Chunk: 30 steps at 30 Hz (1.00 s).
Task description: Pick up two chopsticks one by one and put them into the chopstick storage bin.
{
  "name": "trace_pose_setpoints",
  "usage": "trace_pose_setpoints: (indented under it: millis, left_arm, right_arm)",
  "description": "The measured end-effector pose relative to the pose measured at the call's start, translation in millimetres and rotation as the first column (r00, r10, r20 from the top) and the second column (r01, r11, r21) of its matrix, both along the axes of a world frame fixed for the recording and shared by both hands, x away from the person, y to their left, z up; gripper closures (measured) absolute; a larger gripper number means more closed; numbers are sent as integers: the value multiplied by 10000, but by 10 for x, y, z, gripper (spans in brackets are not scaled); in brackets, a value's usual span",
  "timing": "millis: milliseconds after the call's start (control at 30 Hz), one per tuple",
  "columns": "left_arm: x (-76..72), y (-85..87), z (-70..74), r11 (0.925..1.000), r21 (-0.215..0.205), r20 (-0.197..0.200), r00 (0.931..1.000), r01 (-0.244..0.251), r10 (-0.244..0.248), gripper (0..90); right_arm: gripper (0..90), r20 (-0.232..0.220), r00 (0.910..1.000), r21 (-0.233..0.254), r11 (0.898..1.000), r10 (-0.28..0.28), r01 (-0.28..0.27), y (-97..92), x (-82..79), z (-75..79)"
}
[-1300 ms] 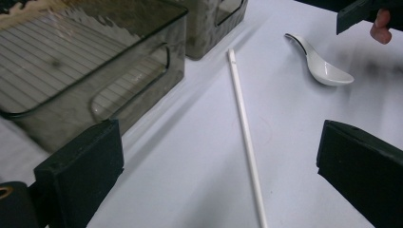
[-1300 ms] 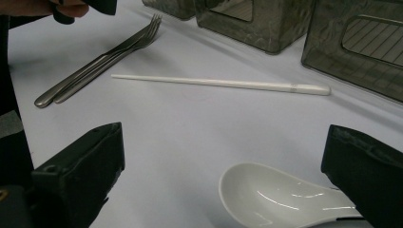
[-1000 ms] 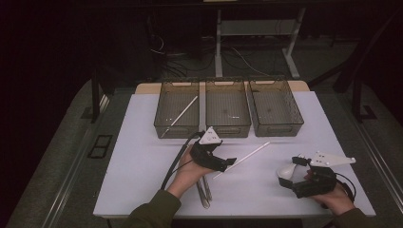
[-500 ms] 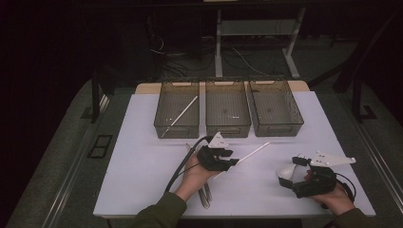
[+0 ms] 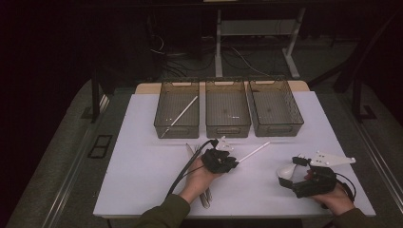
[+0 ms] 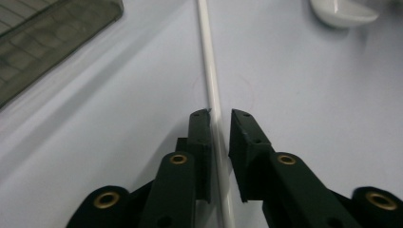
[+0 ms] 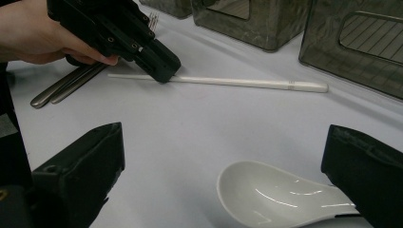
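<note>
A white chopstick point(image 5: 254, 151) lies on the white table point(image 5: 142, 166), running slantwise below the middle bin. My left gripper point(image 5: 233, 162) is lowered over its near end. In the left gripper view the chopstick point(image 6: 209, 57) runs straight between the jaws of the left gripper point(image 6: 219, 114), which have just been closing. Thin slivers of table still show on both sides of it. In the right gripper view the left gripper point(image 7: 166, 71) sits on the chopstick point(image 7: 247, 83). A white ceramic spoon point(image 7: 275, 190) lies untouched between the wide-apart jaws of my right gripper point(image 7: 223, 133).
Three smoky plastic bins point(image 5: 227, 124) stand in a row at the back. The left bin holds another white chopstick point(image 5: 179, 116). Metal cutlery point(image 5: 192, 151) lies under the left hand, seen as steel handles point(image 7: 62, 90). The spoon point(image 5: 286, 170) rests near the front right.
The left hand has slid right and down onto the chopstick's near end, and its jaws have drawn in around it. The right hand has stayed where it was.
</note>
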<state>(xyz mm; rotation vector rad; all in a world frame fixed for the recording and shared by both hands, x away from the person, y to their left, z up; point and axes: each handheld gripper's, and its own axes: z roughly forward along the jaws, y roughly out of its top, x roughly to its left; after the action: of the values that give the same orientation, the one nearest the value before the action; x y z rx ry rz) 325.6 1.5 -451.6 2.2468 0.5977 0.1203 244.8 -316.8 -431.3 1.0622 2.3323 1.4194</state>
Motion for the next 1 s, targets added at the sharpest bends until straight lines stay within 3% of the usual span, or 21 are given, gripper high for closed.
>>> trace_pose_setpoints:
  millis: [167, 533, 633, 1000]
  left_arm:
    - [0, -1, 0, 9998, 110, -80, 9998, -155, 156, 843]
    - [7, -19, 18, 9994, 183, -253, 9992, -291, 295, 857]
    - [12, -2, 35, 9991, 377, -248, 9995, -179, 189, 858]
    - [35, 145, 186, 9995, -201, -120, 9997, -236, 234, 858]
  right_arm:
    - [8, -1, 10000, 4, 10000, -13, 13, -1, 0, 0]
    - [7, 25, 10000, 6, 10000, -19, 19, -4, 0, 1]
    - [7, 59, 10000, 10, 10000, -26, 26, -6, -1, 2]
    - [8, 57, 10000, 31, 10000, -51, 51, -12, -3, 6]
